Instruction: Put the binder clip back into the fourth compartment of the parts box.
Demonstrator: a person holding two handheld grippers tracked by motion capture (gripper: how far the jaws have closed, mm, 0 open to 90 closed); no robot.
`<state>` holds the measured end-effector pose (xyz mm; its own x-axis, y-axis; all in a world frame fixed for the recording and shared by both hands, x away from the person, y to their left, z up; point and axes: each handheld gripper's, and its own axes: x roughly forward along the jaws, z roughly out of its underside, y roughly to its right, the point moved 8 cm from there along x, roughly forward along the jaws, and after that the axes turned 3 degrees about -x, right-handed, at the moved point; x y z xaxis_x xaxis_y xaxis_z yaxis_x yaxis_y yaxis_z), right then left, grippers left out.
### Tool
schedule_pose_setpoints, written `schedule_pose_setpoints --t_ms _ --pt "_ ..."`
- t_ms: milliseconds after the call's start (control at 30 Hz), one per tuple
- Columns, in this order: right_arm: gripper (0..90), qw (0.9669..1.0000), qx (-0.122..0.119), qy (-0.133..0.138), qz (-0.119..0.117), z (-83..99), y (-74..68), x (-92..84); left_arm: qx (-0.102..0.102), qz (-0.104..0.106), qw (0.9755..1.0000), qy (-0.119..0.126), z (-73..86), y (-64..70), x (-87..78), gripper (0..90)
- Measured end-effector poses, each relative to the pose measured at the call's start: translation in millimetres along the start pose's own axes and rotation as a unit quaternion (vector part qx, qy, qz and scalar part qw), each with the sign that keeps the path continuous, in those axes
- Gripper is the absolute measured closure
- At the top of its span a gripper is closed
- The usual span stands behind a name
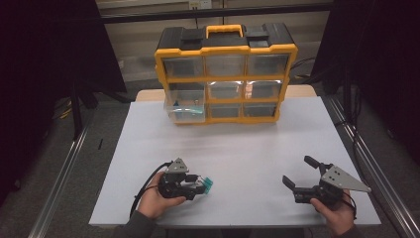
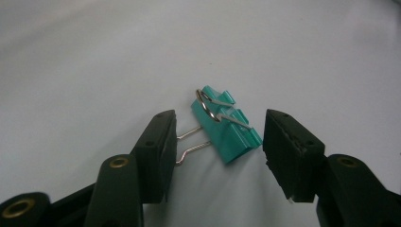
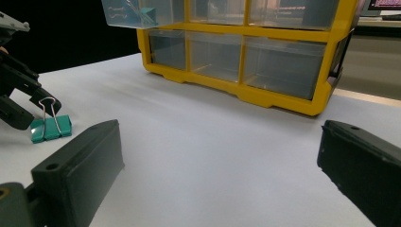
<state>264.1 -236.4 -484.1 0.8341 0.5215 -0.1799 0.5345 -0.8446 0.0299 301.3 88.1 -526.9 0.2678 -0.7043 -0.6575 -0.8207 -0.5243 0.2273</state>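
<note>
The left gripper (image 1: 204,186) sits low at the near left of the table (image 1: 247,144), jaws apart, with a teal clip (image 1: 208,185) lying on the table between them. In the left gripper view the clip (image 2: 226,128) rests flat on the white surface, one wire handle folded over its body and the other reaching toward the left jaw, close to it; whether wire and jaw touch I cannot tell. The right jaw stands clear of the clip. In the right gripper view the clip (image 3: 50,128) lies on the table, with the left gripper (image 3: 21,101) above and beside it.

The right gripper (image 1: 298,173) rests at the near right, well apart from the clip, its jaws wide apart with nothing between them.

At the far side of the table stands a yellow organiser (image 1: 225,74) with clear drawers; its middle-left drawer (image 1: 184,106) is pulled out
</note>
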Motion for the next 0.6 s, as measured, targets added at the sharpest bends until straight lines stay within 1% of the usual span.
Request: schedule_pose_setpoints --t_ms 33,67,133,167,200,233,267,300,333,367,433,467,500,533,567,600 --pt "0.5 1.0 0.002 0.001 0.002 -0.3 0.2 0.0 0.003 -0.005 1.0 -0.007 1.2 0.7 1.5 47.4" --pt "0.5 1.0 0.003 0.001 0.002 -0.2 0.0 0.0 0.001 -0.01 0.9999 -0.005 1.4 2.1 4.2 48.6" --pt "0.5 1.0 0.0 0.001 0.0 -0.5 0.0 -0.3 0.0 -0.002 1.0 -0.005 2.3 5.4 7.9 50.3" --pt "0.5 1.0 0.001 0.001 -0.001 -0.5 -0.3 -0.4 -0.001 0.0 1.0 0.001 1.3 6.5 9.5 50.8" --pt "0.6 1.0 0.001 0.001 0.001 -0.5 -0.3 -0.5 0.0 -0.003 1.0 -0.004 1.6 7.7 10.8 50.7" --pt "0.5 1.0 0.001 0.001 0.001 -0.5 -0.3 -0.5 0.009 -0.005 0.9999 -0.002 0.9 8.8 12.1 51.0" --pt "0.5 1.0 0.001 0.0 0.0 -0.5 -0.4 -0.5 0.014 -0.011 0.9998 -0.01 1.4 9.0 11.6 51.4" --pt "0.5 1.0 0.004 0.0 0.001 -0.4 -0.6 -0.5 0.016 -0.013 0.9997 -0.012 1.7 10.3 12.1 50.5" --pt "0.5 1.0 0.003 0.0 0.002 -0.3 -0.5 -0.3 0.015 -0.03 0.9994 -0.009 1.6 10.6 13.2 48.8" --pt "0.5 1.0 0.005 0.0 0.002 -0.4 -0.7 -0.2 0.017 -0.022 0.9996 -0.007 1.5 11.8 14.2 48.4" --pt "0.5 1.0 0.002 0.0 0.0 -0.5 -1.0 -0.3 0.031 -0.033 0.9989 -0.013 2.2 12.6 14.3 48.6" --pt "0.5 1.0 0.0 0.001 -0.001 -0.7 -1.0 -0.1 0.031 -0.036 0.9988 -0.013 2.4 12.7 14.4 48.9" --pt "0.6 1.0 0.0 0.001 0.0 -0.8 -0.8 -0.2 0.033 -0.041 0.9986 -0.011 2.6 11.7 14.1 51.5" --pt "0.5 1.0 0.001 0.0 0.0 -0.8 -1.1 -0.3 0.033 -0.034 0.9989 -0.004 2.2 11.8 15.1 54.8" --pt "0.5 1.0 0.001 0.002 0.0 -1.0 -1.2 -0.1 0.029 -0.038 0.9989 -0.005 2.1 11.1 14.7 54.9" --pt "0.5 1.0 0.001 0.001 0.0 -1.0 -1.2 -0.2 0.029 -0.041 0.9987 -0.01 2.1 10.5 14.0 55.2"
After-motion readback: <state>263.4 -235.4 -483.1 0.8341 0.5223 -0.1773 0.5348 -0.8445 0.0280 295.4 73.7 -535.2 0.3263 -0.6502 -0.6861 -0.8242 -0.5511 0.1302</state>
